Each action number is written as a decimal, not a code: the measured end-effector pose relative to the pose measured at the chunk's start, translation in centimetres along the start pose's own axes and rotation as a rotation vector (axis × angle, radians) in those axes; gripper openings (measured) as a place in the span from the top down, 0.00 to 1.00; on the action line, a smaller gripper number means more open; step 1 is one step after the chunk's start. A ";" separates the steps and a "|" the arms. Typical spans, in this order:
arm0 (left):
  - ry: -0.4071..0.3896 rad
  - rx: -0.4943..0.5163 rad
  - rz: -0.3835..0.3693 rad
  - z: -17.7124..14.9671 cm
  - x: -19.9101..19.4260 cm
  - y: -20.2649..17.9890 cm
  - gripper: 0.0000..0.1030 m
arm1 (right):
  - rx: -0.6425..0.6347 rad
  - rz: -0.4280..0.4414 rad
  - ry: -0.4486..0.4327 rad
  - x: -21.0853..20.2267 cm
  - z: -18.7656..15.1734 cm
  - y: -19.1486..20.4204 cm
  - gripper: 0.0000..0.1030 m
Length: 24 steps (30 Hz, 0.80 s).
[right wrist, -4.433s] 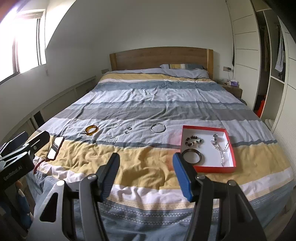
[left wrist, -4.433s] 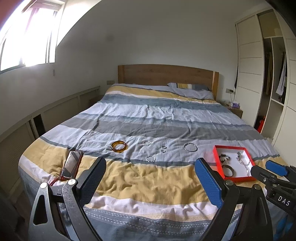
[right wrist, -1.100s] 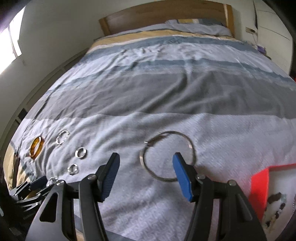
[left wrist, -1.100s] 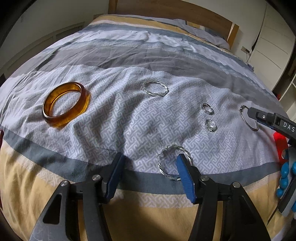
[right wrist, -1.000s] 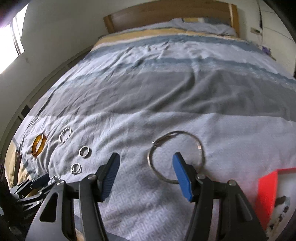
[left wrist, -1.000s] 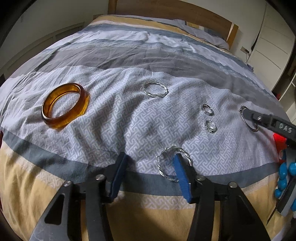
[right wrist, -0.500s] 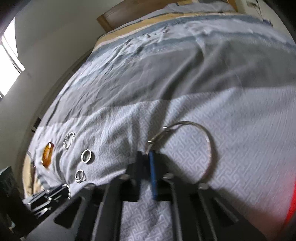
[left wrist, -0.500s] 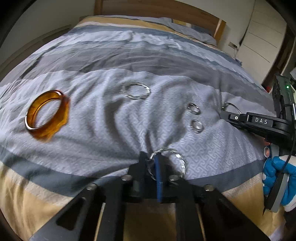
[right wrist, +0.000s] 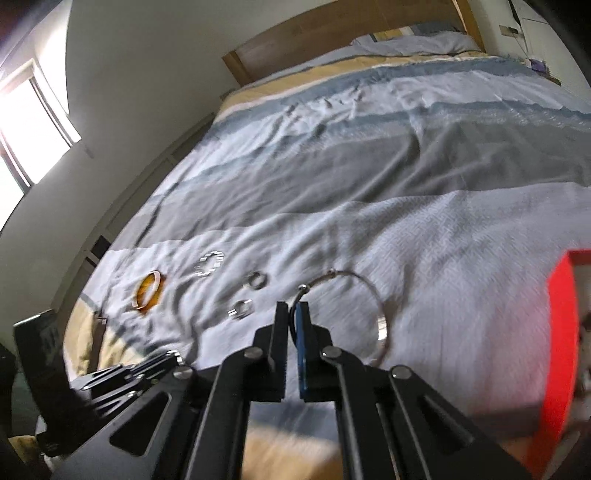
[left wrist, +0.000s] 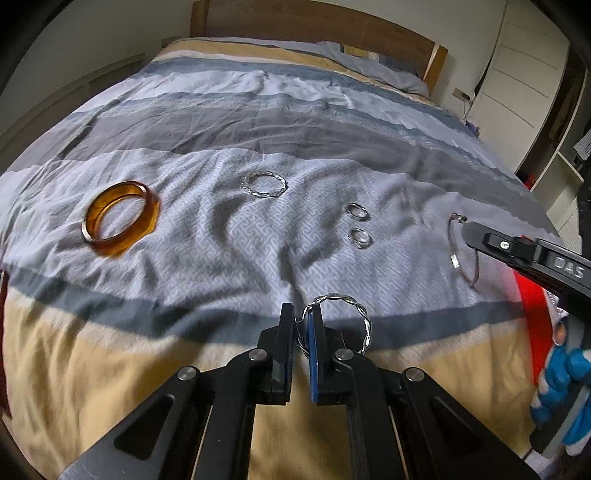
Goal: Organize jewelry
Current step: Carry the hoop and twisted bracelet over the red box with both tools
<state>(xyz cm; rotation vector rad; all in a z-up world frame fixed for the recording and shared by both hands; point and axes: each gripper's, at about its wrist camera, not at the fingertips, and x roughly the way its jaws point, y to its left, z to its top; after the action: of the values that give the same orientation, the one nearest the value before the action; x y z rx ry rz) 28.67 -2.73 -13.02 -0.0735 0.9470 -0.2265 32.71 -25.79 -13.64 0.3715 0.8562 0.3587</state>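
My left gripper is shut on a twisted silver bracelet, held a little above the striped duvet. My right gripper is shut on a thin silver bangle, which hangs to the right of its jaws; the same bangle shows at the right in the left wrist view. On the bed lie an amber bangle, a second twisted silver bracelet and two small silver rings. The red jewelry box is at the right, blurred.
A wooden headboard and a pillow close the far end of the bed. White wardrobe doors stand at the right. A window lights the left wall. A blue-gloved hand holds the right tool.
Both grippers have shut, the left on the twisted bracelet and the right on the thin bangle, and both have lifted their pieces off the duvet. The right one has swung toward the red box.
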 end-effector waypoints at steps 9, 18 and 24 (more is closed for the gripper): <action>-0.029 0.002 0.023 -2.4 -5.9 -0.4 0.94 | 0.066 0.123 -0.026 -6.8 -3.7 3.7 0.97; -0.083 0.017 0.022 -4.7 -12.2 -1.2 0.94 | 0.071 0.159 -0.013 -12.4 -7.8 7.2 0.97; -0.116 0.046 0.010 -5.2 -15.1 -2.8 0.94 | 0.066 0.135 -0.067 -16.7 -8.9 7.6 0.97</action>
<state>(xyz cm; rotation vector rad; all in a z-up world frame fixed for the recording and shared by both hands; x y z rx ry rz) 15.45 -1.91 -3.56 -0.0396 0.8257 -0.2322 14.51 -25.14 -4.50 0.5017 0.7804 0.4410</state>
